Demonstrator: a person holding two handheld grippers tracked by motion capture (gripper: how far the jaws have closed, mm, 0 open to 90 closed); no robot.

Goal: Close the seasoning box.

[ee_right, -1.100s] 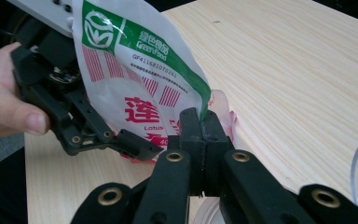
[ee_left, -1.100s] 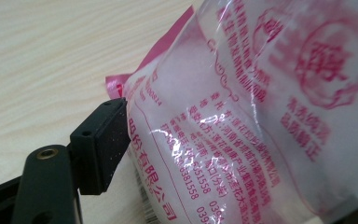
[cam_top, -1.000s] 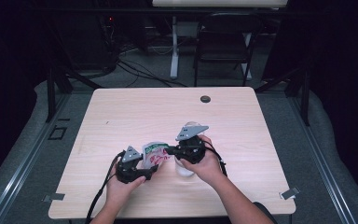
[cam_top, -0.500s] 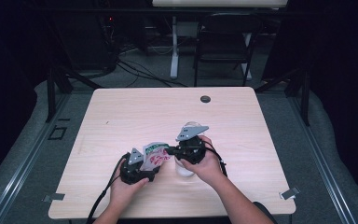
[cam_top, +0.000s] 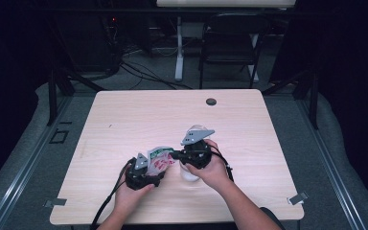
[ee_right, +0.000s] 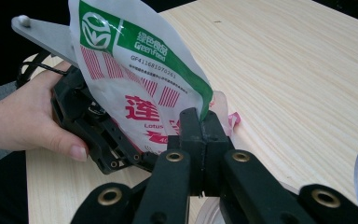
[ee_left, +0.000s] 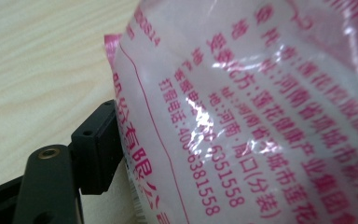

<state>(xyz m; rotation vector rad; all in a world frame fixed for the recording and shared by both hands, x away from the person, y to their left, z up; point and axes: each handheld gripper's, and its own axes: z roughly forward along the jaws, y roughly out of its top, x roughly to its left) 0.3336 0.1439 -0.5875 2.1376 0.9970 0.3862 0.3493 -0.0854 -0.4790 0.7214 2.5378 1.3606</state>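
The packet (ee_right: pixel 140 88) hung between both sets of fingers: the right gripper (ee_right: pixel 199 126) was clenched on its green edge, the left gripper (cam_top: pixel 143 173) grasping its lower side. It appeared unopened; tearing and emptying into the clear cup (cam_top: pixel 190 173) beneath the right fingers remained.

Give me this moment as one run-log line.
left tool: shut on plastic packet | right tool: shut on packet's edge | clear cup: on table, under right hand
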